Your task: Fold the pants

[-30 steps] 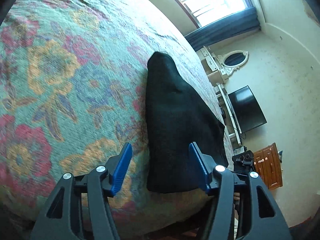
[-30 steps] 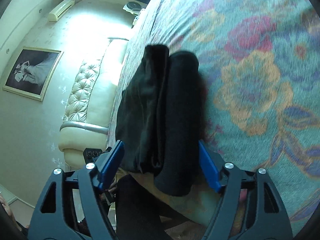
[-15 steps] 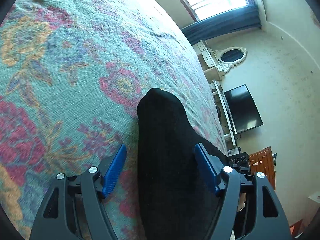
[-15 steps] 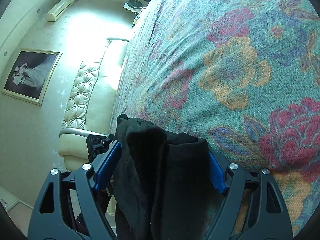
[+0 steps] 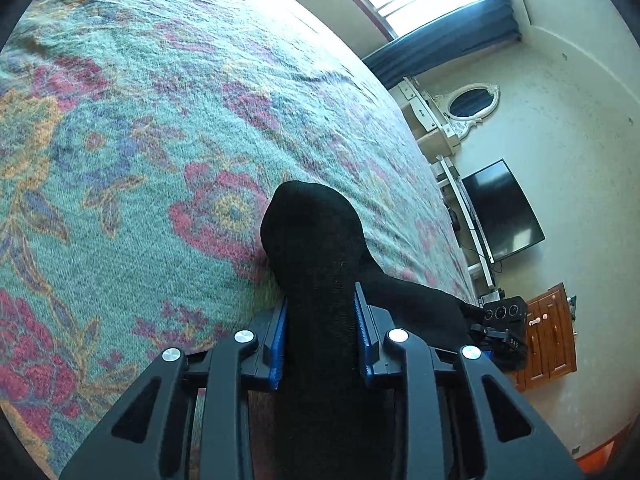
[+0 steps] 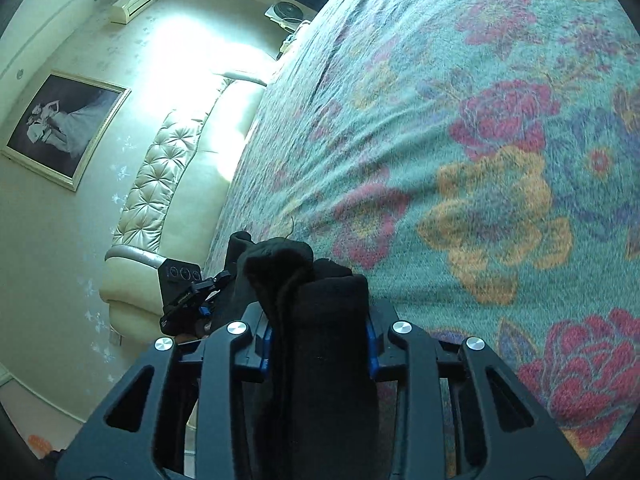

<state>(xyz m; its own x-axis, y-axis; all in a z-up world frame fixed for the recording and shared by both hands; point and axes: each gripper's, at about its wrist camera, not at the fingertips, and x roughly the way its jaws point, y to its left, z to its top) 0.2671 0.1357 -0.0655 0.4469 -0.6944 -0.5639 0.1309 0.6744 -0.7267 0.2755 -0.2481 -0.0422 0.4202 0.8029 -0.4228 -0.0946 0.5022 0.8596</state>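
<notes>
Both clenched on black pants [image 5: 316,240]: left tool [image 5: 320,336] and right tool [image 6: 316,344], cloth bunched between pads, bed [image 5: 140,140] spreading ahead.

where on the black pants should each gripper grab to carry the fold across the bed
At the near edge, one gripper per corner, coming in level from the bedside. The black pants bunch into thick rolls there, and the left gripper and right gripper are each shut on one above the floral bedspread.
</notes>
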